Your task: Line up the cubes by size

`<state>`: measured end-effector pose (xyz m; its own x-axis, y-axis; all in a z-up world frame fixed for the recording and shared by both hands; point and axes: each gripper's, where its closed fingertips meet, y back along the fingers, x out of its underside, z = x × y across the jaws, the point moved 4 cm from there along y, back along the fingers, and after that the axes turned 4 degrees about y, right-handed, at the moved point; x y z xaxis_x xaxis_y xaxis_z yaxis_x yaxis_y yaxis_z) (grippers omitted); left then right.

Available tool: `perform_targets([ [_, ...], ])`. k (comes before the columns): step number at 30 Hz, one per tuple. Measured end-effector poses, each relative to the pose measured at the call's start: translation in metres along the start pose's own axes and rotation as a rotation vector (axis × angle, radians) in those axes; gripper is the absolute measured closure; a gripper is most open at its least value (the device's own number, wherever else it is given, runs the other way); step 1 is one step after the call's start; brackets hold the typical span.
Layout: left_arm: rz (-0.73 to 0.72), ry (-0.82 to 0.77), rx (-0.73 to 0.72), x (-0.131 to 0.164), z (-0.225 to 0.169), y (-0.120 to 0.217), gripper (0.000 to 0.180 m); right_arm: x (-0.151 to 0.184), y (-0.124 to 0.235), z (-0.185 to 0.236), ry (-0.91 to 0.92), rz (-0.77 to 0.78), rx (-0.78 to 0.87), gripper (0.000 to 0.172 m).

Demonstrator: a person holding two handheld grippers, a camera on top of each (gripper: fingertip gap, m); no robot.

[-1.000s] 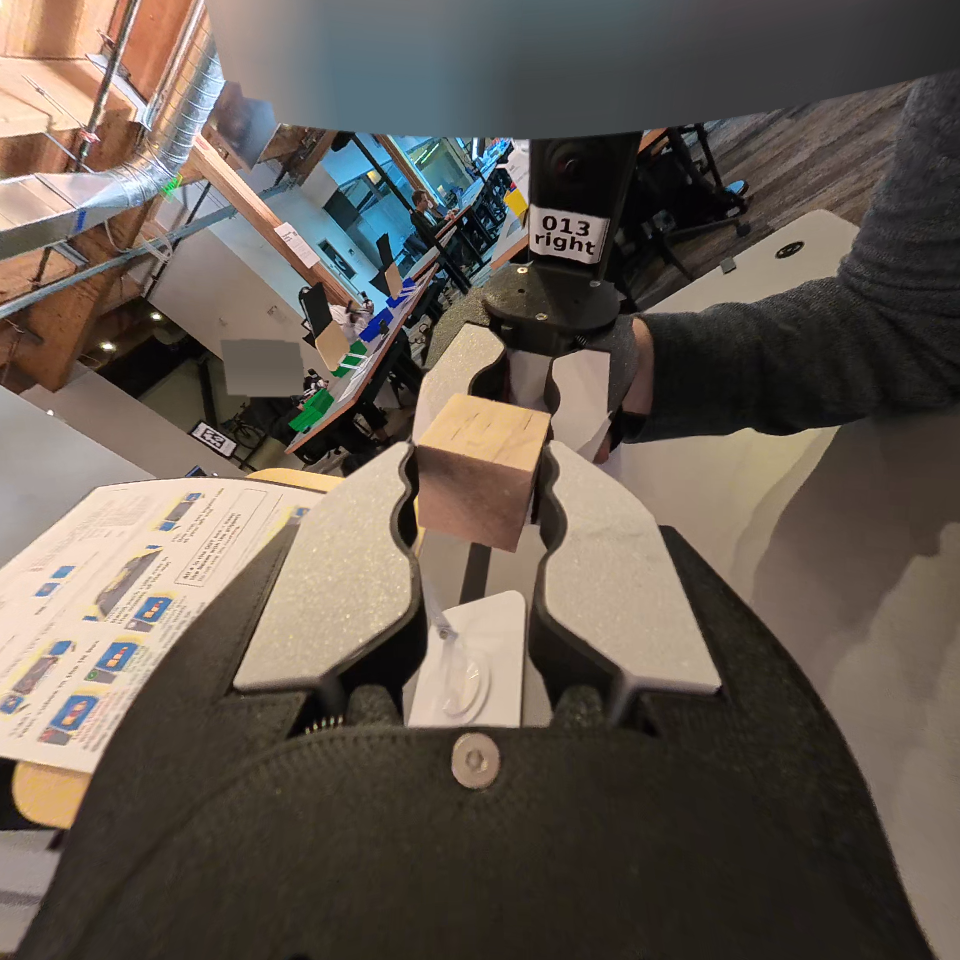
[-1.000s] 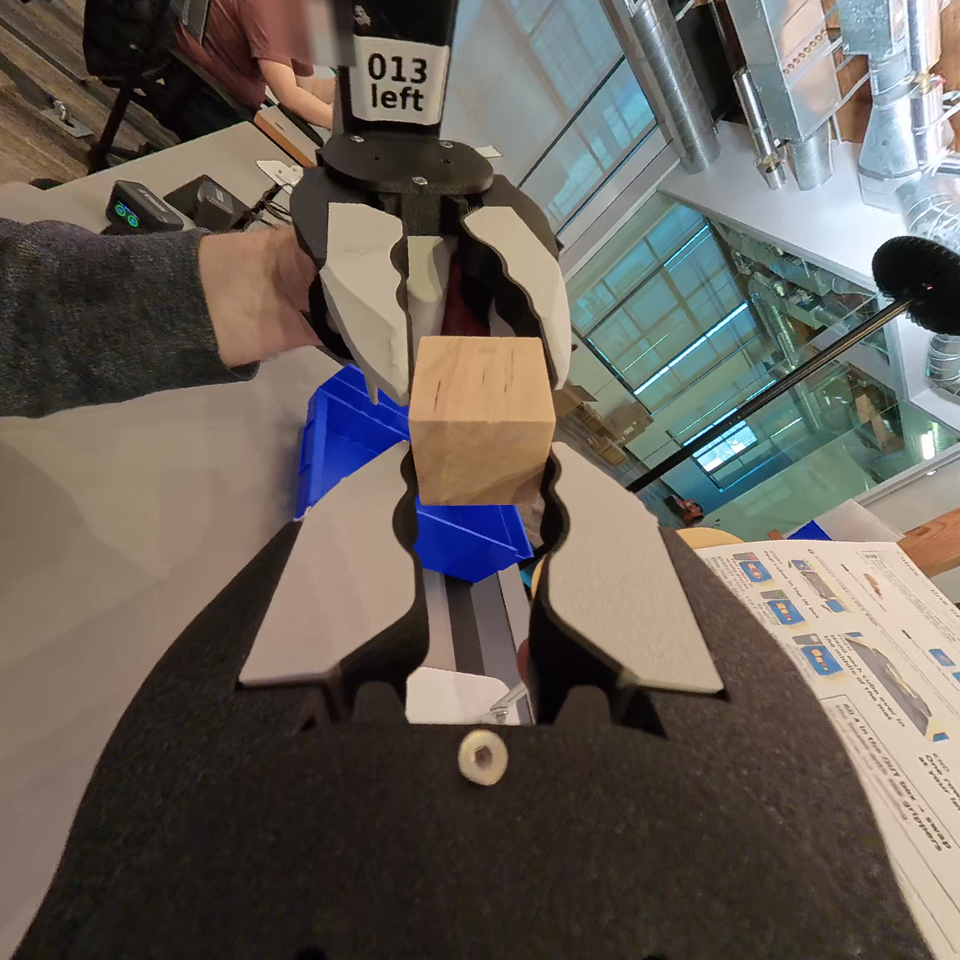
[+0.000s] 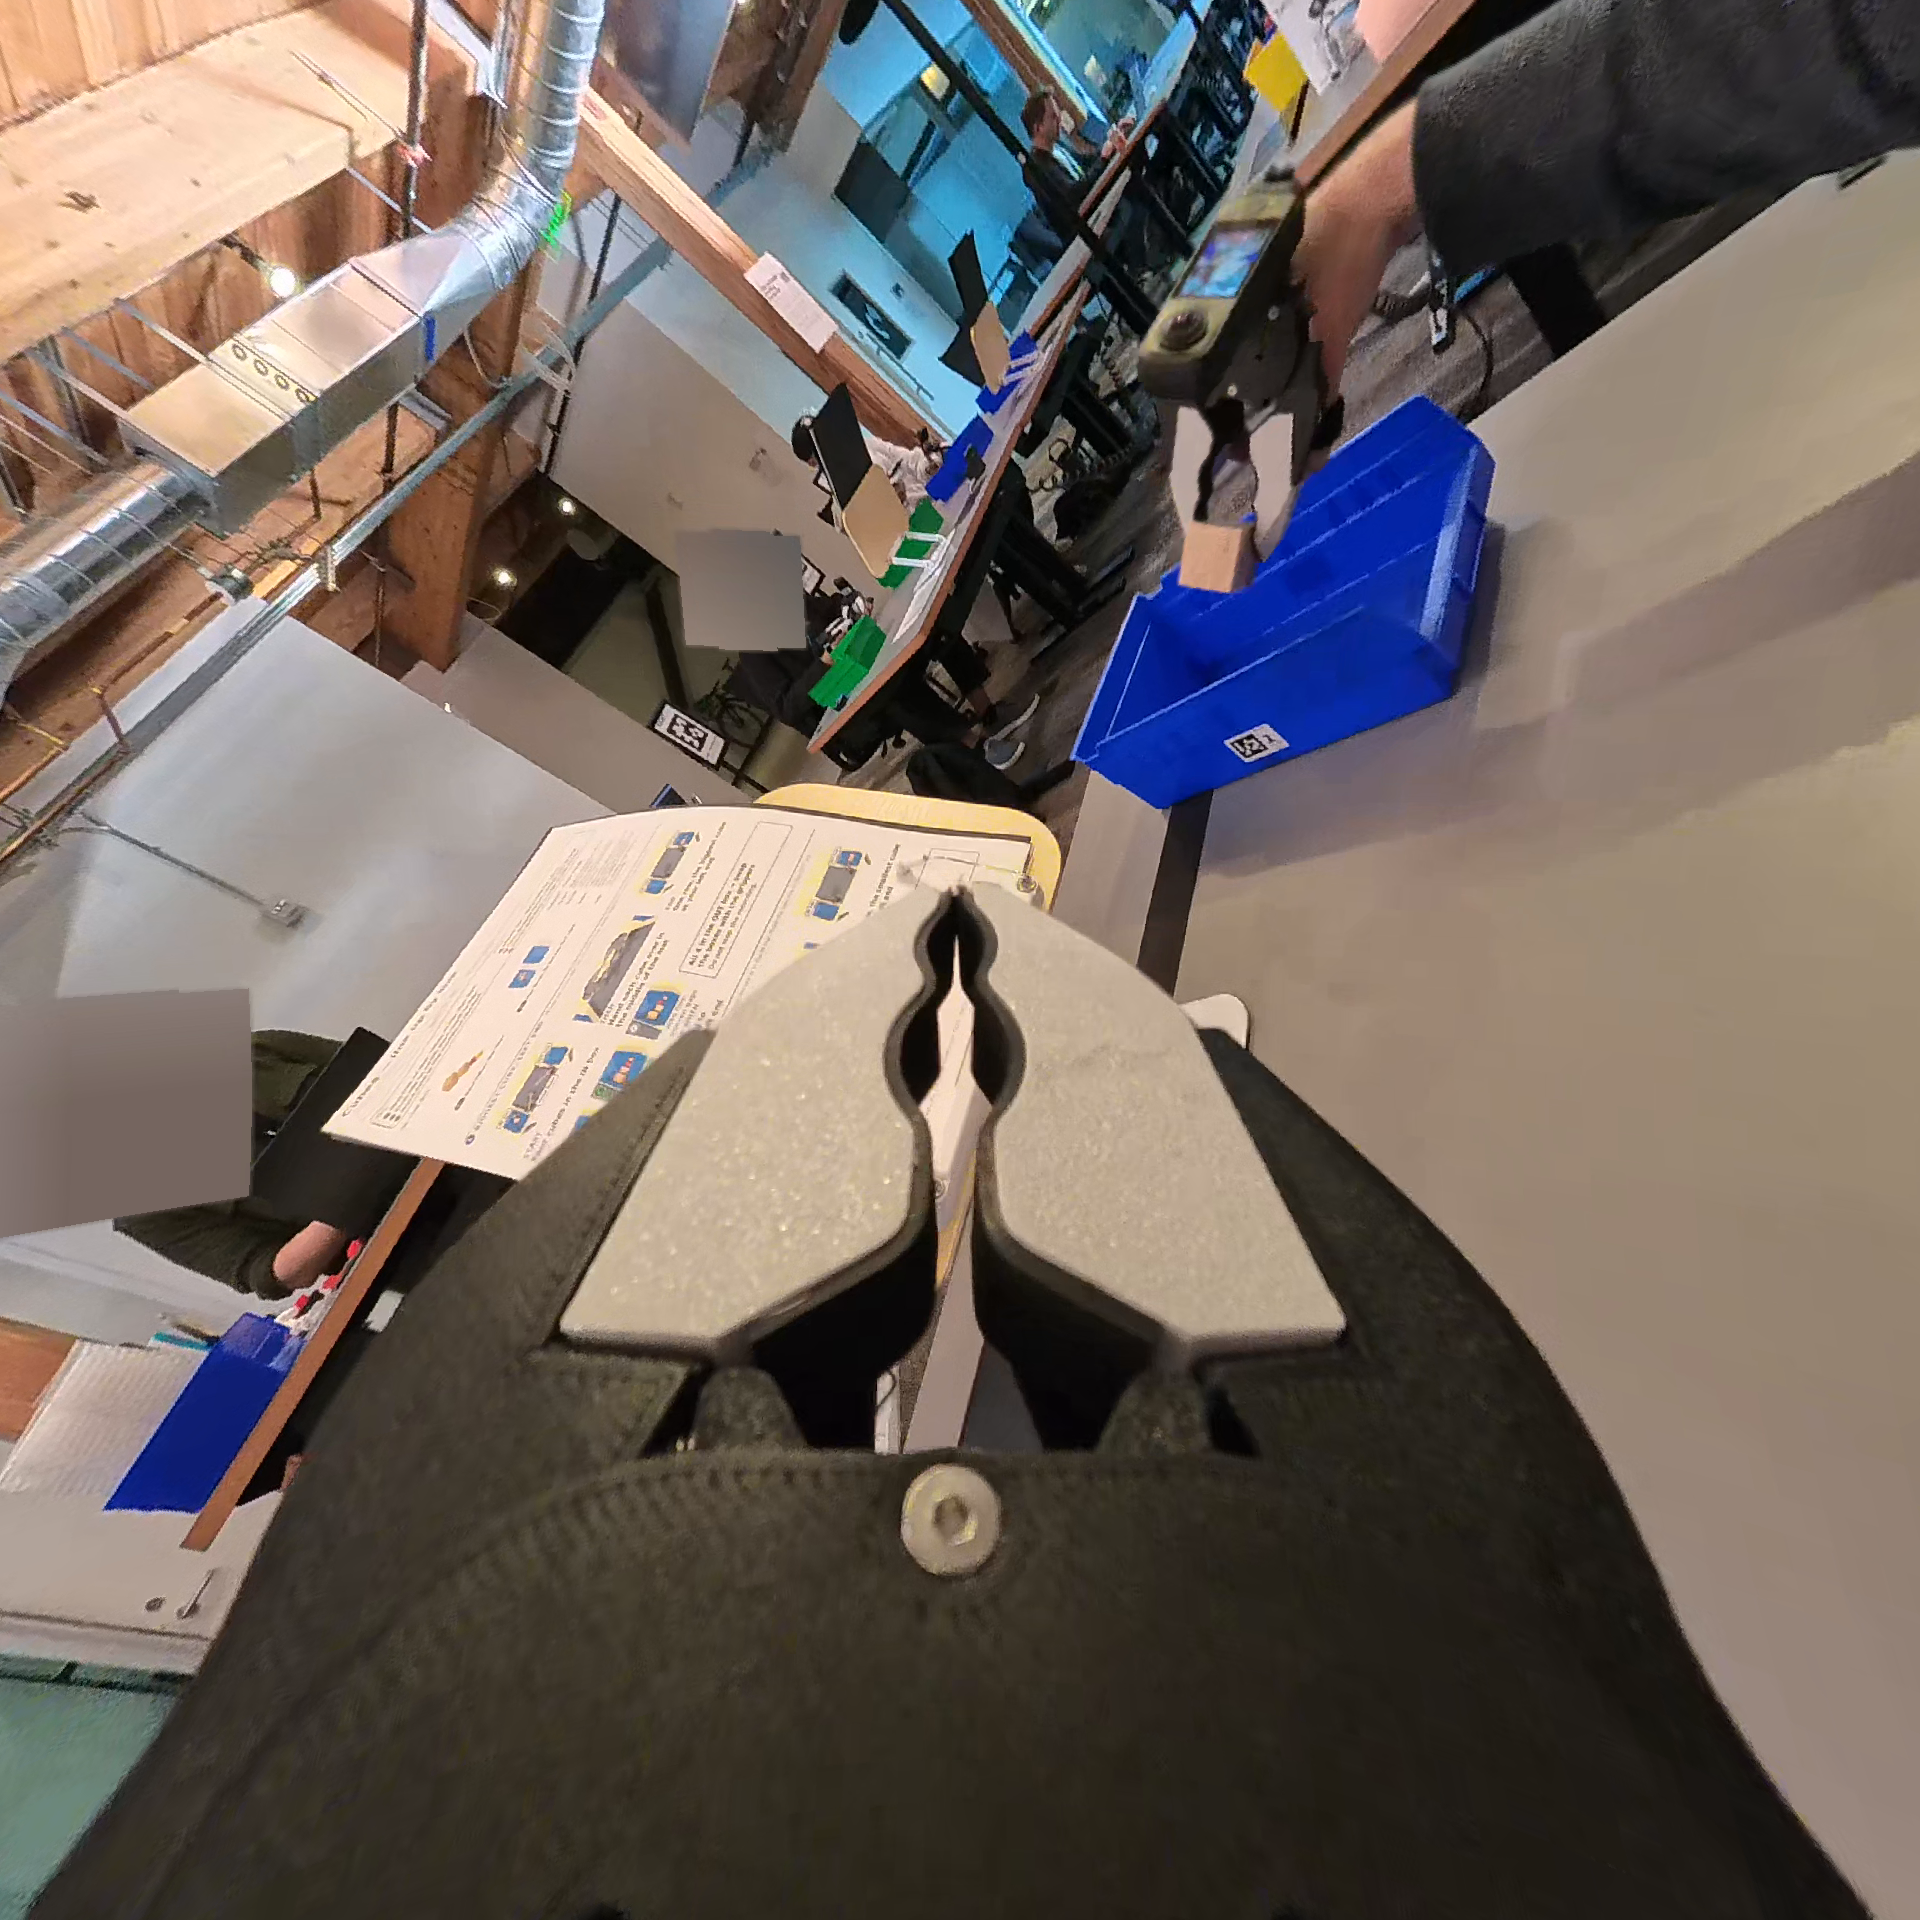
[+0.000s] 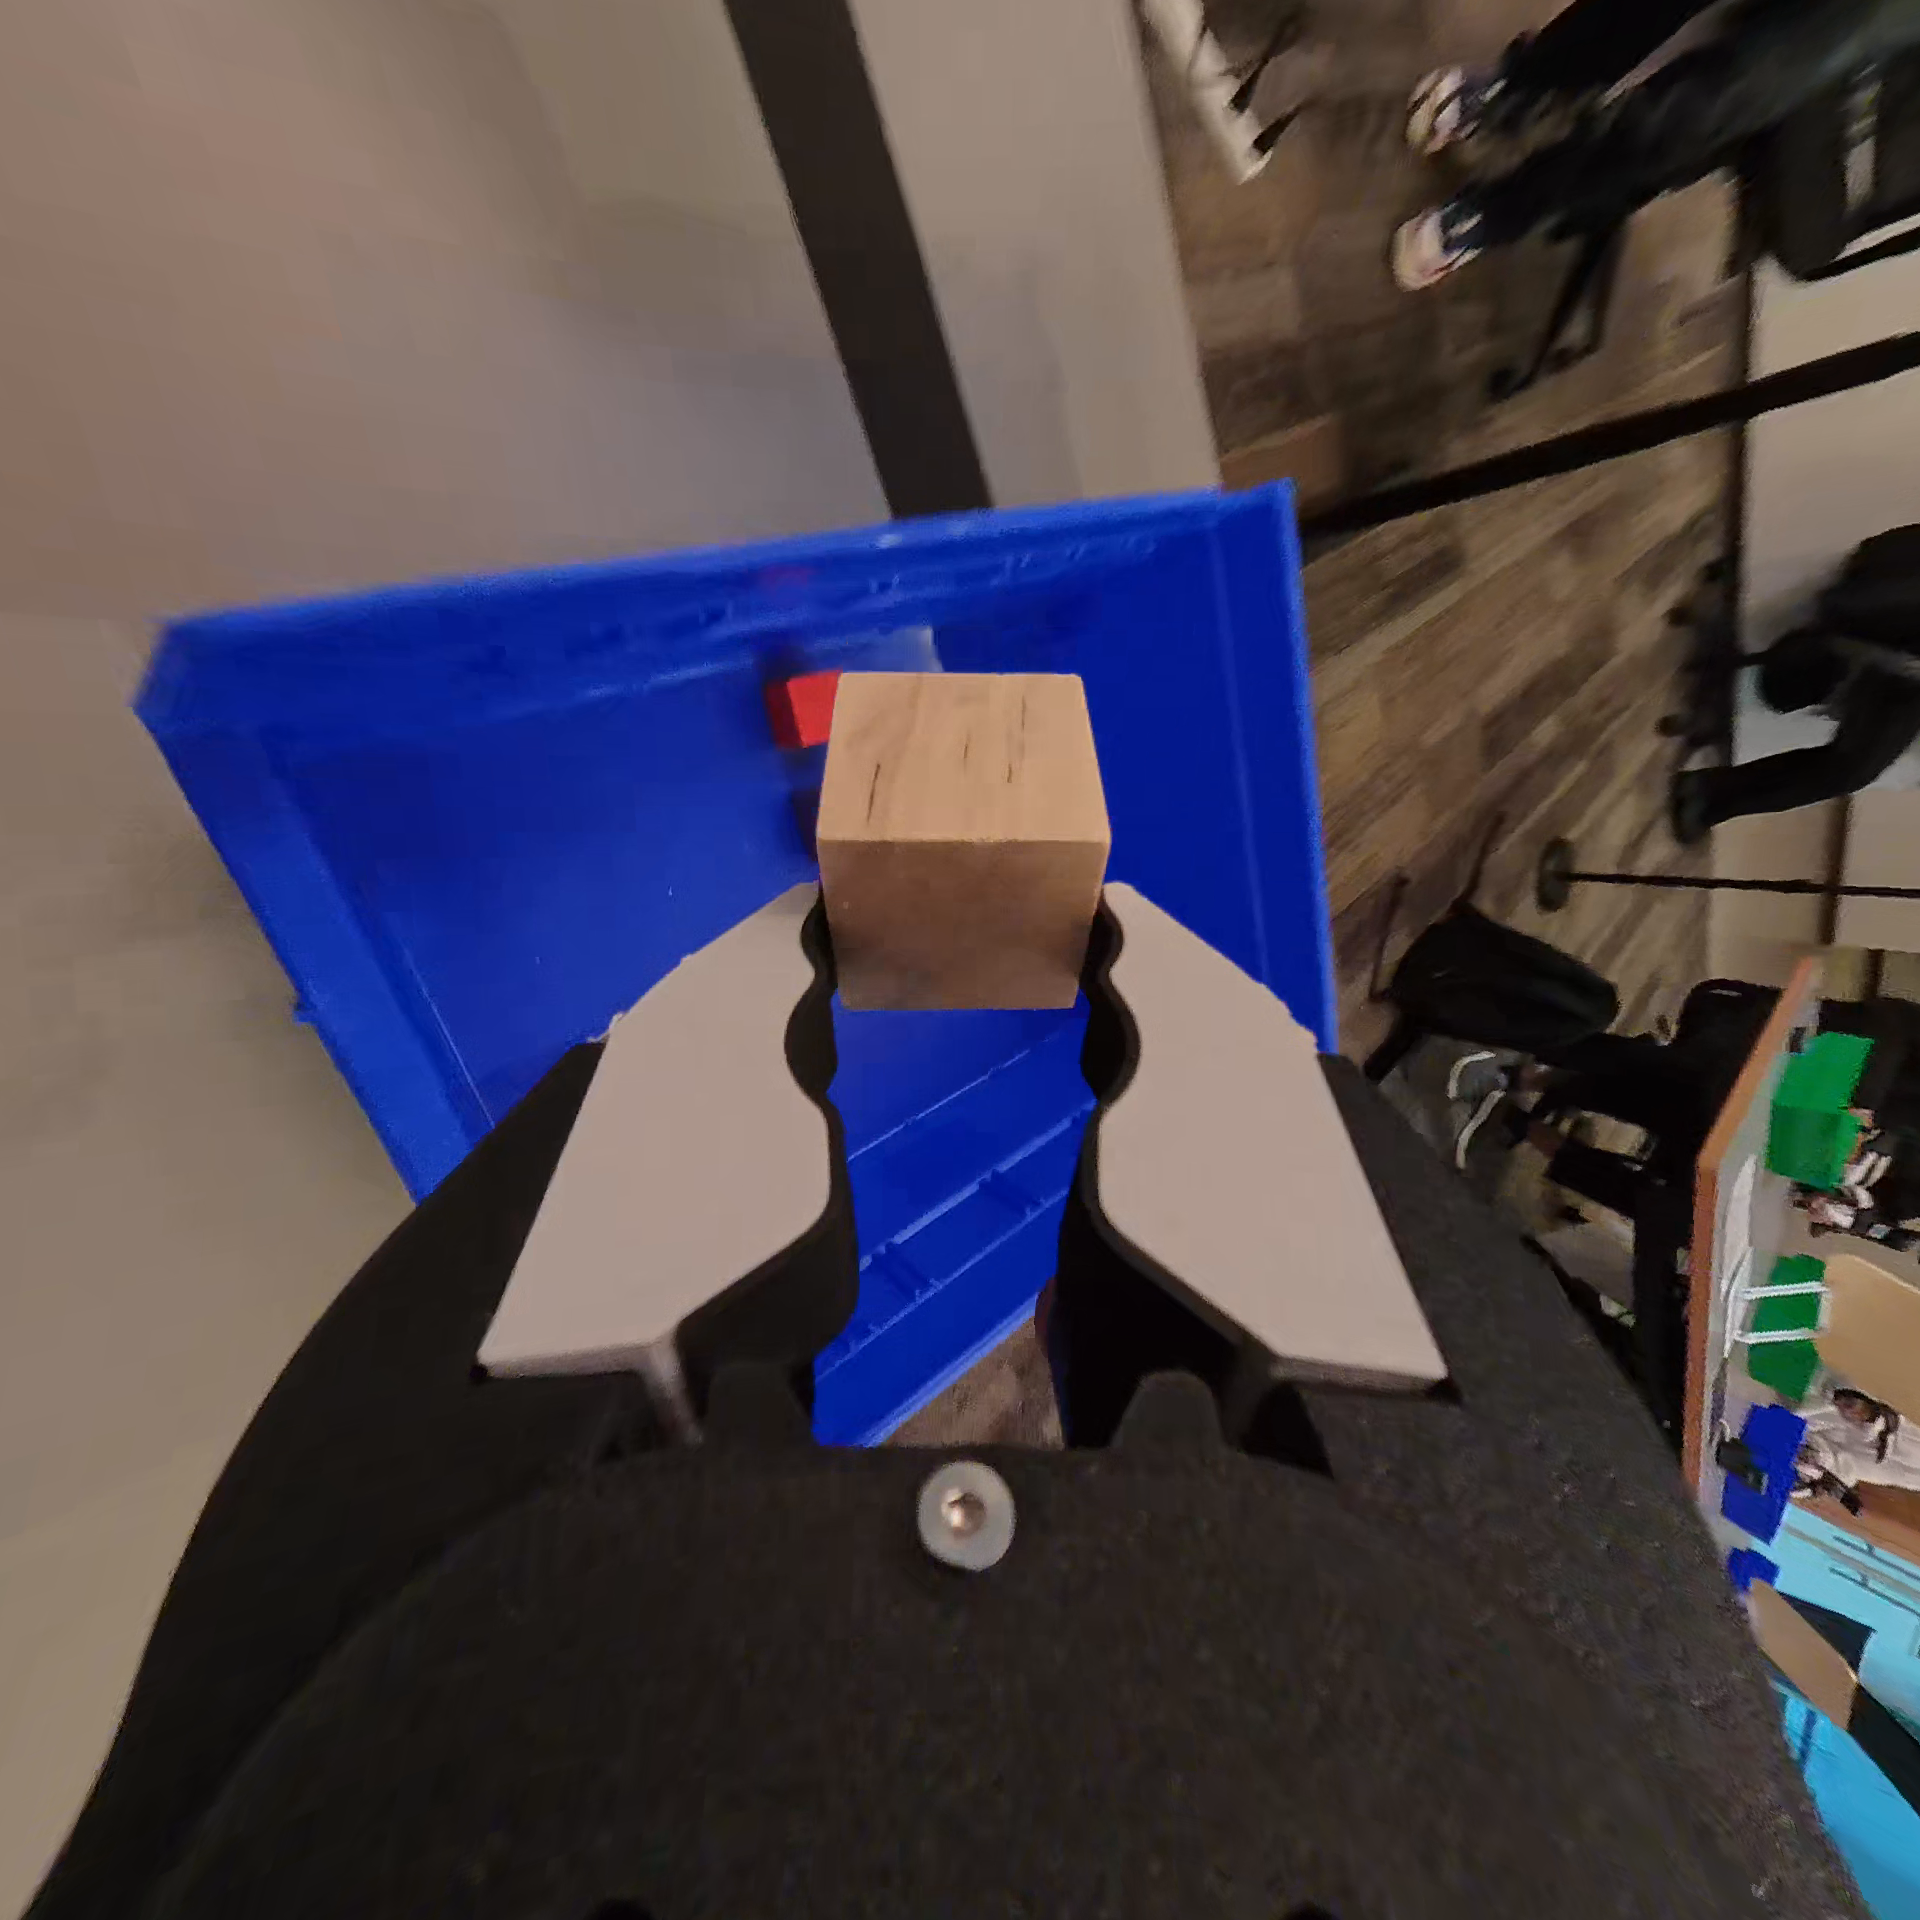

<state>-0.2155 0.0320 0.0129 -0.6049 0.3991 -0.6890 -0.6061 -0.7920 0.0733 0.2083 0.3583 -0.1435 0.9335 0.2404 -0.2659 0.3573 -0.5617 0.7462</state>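
Note:
My right gripper (image 4: 961, 914) is shut on a plain wooden cube (image 4: 961, 821) and holds it over the open blue bin (image 4: 343, 831). A small red cube (image 4: 798, 709) lies in the bin past the wooden one. My left gripper (image 3: 958, 906) is shut with nothing between its fingertips, above a printed sheet on a clipboard (image 3: 644, 935). The left wrist view also shows the right gripper (image 3: 1242, 488) far off, with the wooden cube (image 3: 1214, 556) over the blue bin (image 3: 1309, 644).
The grey table (image 3: 1558, 1039) has a dark seam (image 3: 1169, 914) running toward the bin. The bin sits near the table's far edge, with wood floor, chairs and people beyond. A hand and grey sleeve (image 3: 1558, 94) hold the right gripper. Left tips to right tips: about 55 centimetres.
Both grippers held the wooden cube between them; my left gripper let go, drew back and closed with nothing in it. My right gripper carried the cube away to over the blue bin.

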Motion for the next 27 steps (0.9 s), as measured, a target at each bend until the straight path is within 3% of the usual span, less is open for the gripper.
perform_targets([
  [13, 0.051, 0.006, 0.021, 0.011, -0.001, -0.012, 0.18, 0.062, -0.069, 0.012, 0.147, 0.398, -0.262, 0.127],
  [27, 0.086, 0.002, 0.043, 0.017, -0.005, -0.022, 0.18, 0.077, -0.112, 0.016, 0.196, 0.475, -0.423, 0.127],
])
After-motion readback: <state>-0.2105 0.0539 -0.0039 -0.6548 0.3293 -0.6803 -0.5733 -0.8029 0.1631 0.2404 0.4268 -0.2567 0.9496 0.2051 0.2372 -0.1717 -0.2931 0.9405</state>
